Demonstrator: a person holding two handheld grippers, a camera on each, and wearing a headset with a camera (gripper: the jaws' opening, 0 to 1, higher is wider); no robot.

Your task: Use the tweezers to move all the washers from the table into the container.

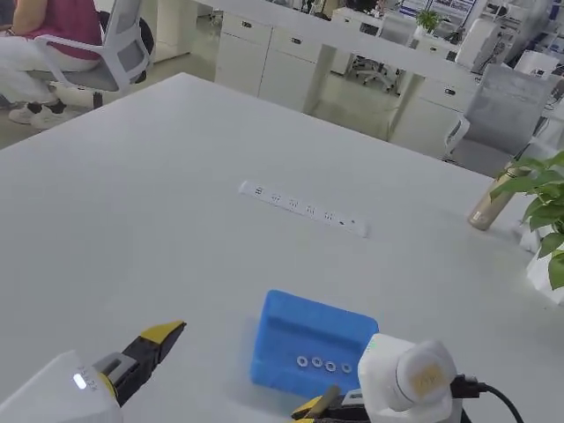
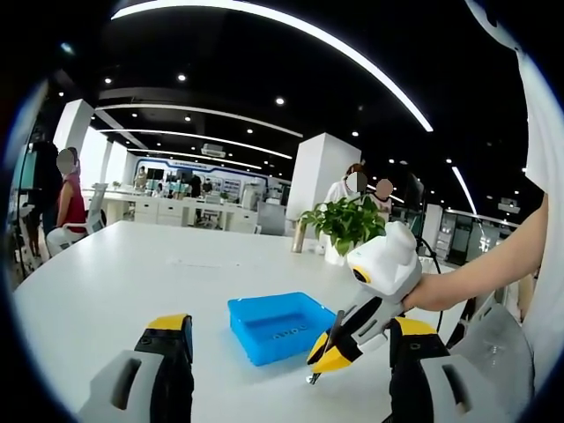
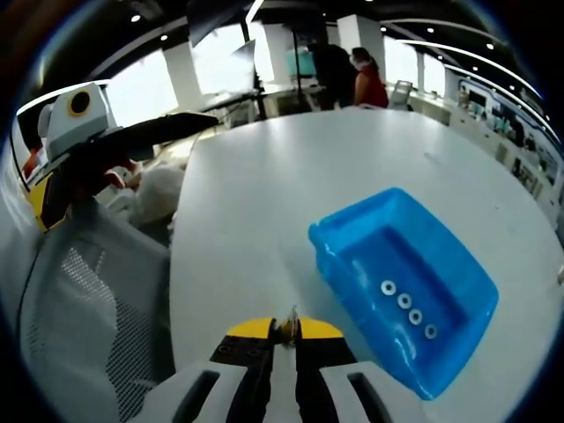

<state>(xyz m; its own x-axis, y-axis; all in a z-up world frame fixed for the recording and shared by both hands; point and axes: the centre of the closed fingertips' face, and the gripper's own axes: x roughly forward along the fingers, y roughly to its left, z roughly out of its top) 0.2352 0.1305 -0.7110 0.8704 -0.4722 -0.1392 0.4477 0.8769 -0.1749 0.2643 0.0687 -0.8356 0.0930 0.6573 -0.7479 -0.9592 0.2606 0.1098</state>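
Observation:
A blue container (image 1: 313, 339) stands on the white table (image 1: 176, 203) near its front edge. Several small metal washers (image 1: 322, 364) lie in a row on its floor, clearer in the right gripper view (image 3: 406, 301). My right gripper (image 3: 284, 330) is shut on thin tweezers (image 3: 292, 315), whose tip points at bare table left of the container (image 3: 414, 273). In the head view the right gripper (image 1: 319, 407) sits just in front of the container. My left gripper (image 2: 291, 328) is open with nothing between its jaws, off to the container's left (image 1: 163, 335).
A flush power strip (image 1: 304, 208) lies mid-table. A green plant (image 1: 542, 211) and a tan bottle (image 1: 489, 207) stand at the right edge. A person sits on an office chair (image 1: 106, 53) at far left; more desks and chairs lie beyond the table.

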